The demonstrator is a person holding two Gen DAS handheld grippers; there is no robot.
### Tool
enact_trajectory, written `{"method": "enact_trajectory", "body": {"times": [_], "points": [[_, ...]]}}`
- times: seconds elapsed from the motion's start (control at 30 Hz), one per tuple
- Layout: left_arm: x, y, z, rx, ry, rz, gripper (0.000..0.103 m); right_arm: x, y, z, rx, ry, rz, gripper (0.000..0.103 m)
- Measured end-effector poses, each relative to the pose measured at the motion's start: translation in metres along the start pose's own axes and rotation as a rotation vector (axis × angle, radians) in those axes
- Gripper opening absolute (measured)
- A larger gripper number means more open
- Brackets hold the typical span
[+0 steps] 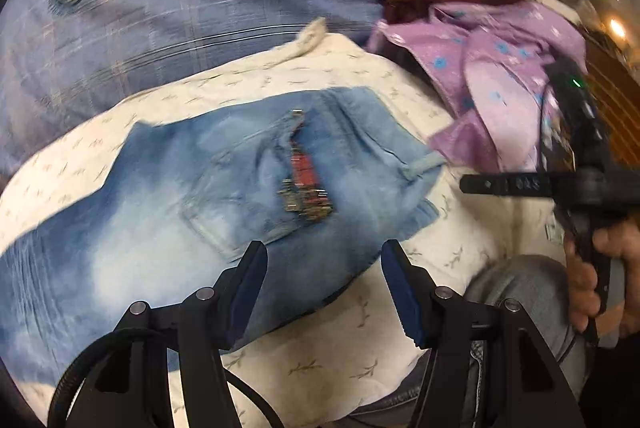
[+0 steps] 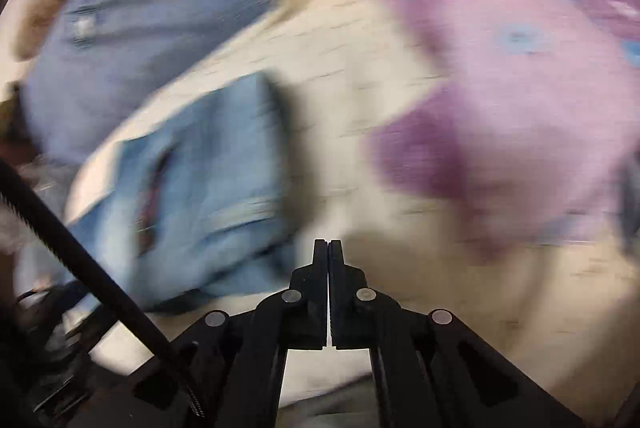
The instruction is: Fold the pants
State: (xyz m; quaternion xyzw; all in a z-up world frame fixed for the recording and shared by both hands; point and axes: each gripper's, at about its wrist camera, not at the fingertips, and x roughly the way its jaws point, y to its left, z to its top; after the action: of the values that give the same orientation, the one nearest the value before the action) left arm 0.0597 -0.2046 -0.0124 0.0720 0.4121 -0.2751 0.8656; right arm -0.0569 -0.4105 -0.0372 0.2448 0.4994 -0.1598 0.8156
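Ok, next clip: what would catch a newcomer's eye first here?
The faded blue jeans, lying on a cream cloth, with a red beaded patch by the back pocket. To their right a crumpled purple garment with blue dots. The left claw hangs open over the jeans; the right claw is shut, empty.

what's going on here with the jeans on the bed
A person with a gripper in each hand is folding light blue jeans lying on a cream cloth. The left gripper hovers open over the jeans, gripping nothing. The right gripper is shut and empty, beside the jeans' edge. A purple garment lies nearby.
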Motion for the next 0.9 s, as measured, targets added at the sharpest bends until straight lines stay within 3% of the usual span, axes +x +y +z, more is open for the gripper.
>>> {"method": "enact_trajectory", "body": {"times": [0.03, 0.1, 0.17, 0.23, 0.27, 0.5, 0.7, 0.8, 0.87, 0.9], "points": [[0.003, -0.005, 0.000, 0.026, 0.001, 0.001, 0.059, 0.003, -0.009, 0.000, 0.046, 0.016, 0.083, 0.000], [0.012, -0.016, 0.000, 0.074, 0.008, 0.004, 0.059, -0.006, -0.014, 0.000, 0.065, -0.033, 0.148, 0.001], [0.020, -0.024, 0.000, 0.105, 0.020, -0.004, 0.059, -0.018, -0.018, 0.000, 0.107, -0.096, 0.264, 0.018], [0.026, -0.031, 0.001, 0.133, 0.026, -0.019, 0.059, -0.022, -0.020, 0.001, 0.154, -0.120, 0.341, 0.081], [0.029, -0.035, 0.000, 0.151, 0.028, -0.027, 0.059, -0.024, -0.023, 0.003, 0.184, -0.154, 0.358, 0.085], [0.062, -0.070, 0.005, 0.372, 0.019, 0.034, 0.060, -0.017, -0.042, 0.009, 0.317, -0.212, 0.413, 0.083], [0.088, -0.098, -0.011, 0.603, -0.030, 0.143, 0.059, 0.003, -0.045, 0.013, 0.374, -0.121, 0.471, 0.083], [0.094, -0.104, -0.022, 0.627, -0.075, 0.177, 0.048, 0.008, -0.039, 0.015, 0.351, -0.091, 0.477, 0.083], [0.092, -0.105, -0.027, 0.604, -0.097, 0.155, 0.031, 0.013, -0.036, 0.016, 0.346, -0.065, 0.460, 0.083], [0.091, -0.104, -0.027, 0.588, -0.105, 0.154, 0.029, 0.015, -0.037, 0.017, 0.347, -0.046, 0.452, 0.083]]}}
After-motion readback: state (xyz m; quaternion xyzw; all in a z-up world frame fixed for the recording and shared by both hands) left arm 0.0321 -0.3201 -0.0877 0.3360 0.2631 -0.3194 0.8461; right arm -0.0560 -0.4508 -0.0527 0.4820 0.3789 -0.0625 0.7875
